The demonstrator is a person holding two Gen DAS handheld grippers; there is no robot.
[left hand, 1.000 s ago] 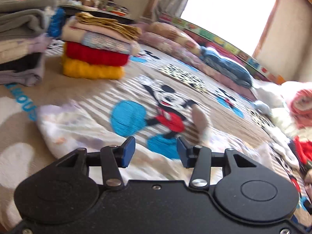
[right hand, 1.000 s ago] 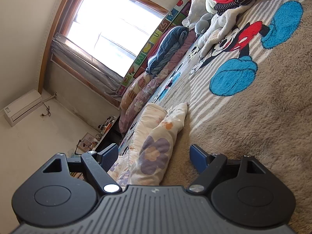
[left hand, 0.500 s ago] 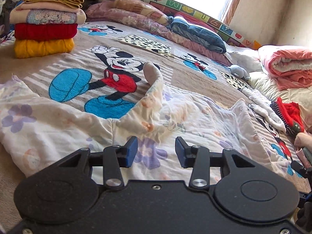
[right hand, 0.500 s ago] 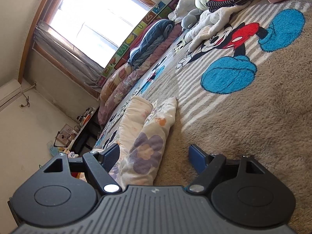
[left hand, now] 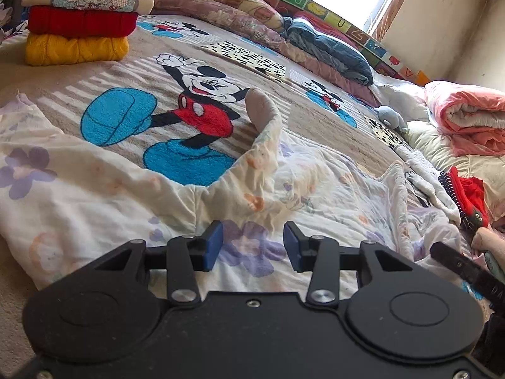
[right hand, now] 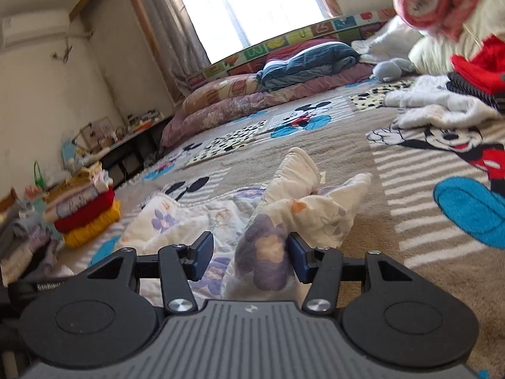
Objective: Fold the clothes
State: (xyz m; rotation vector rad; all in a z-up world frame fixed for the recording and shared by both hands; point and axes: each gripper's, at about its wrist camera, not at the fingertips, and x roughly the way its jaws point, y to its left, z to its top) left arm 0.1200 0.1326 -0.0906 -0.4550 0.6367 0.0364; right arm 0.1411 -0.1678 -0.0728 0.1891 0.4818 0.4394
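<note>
A cream garment with purple and orange flowers (left hand: 94,195) lies spread and rumpled on the Mickey Mouse blanket (left hand: 132,117), one sleeve cuff (left hand: 258,110) sticking up. My left gripper (left hand: 252,244) hovers low over a purple flower on the cloth, open, with nothing pinched between its blue pads. In the right wrist view a raised fold of the same garment (right hand: 268,252) stands between the jaws of my right gripper (right hand: 249,257), which are closing. The right pad touches the fold, while a gap shows at the left pad.
A stack of folded clothes (left hand: 79,22), yellow and red at the bottom, stands at the far left. Pillows and a blue quilt (left hand: 328,50) line the window side. Unfolded clothes (left hand: 467,189) and a rolled pink blanket (left hand: 467,117) sit at the right. A hand (left hand: 486,240) shows at the right edge.
The right gripper has rolled upright and risen, and its jaws have narrowed around the fold of the garment. The left gripper has come closer and lower over the cloth.
</note>
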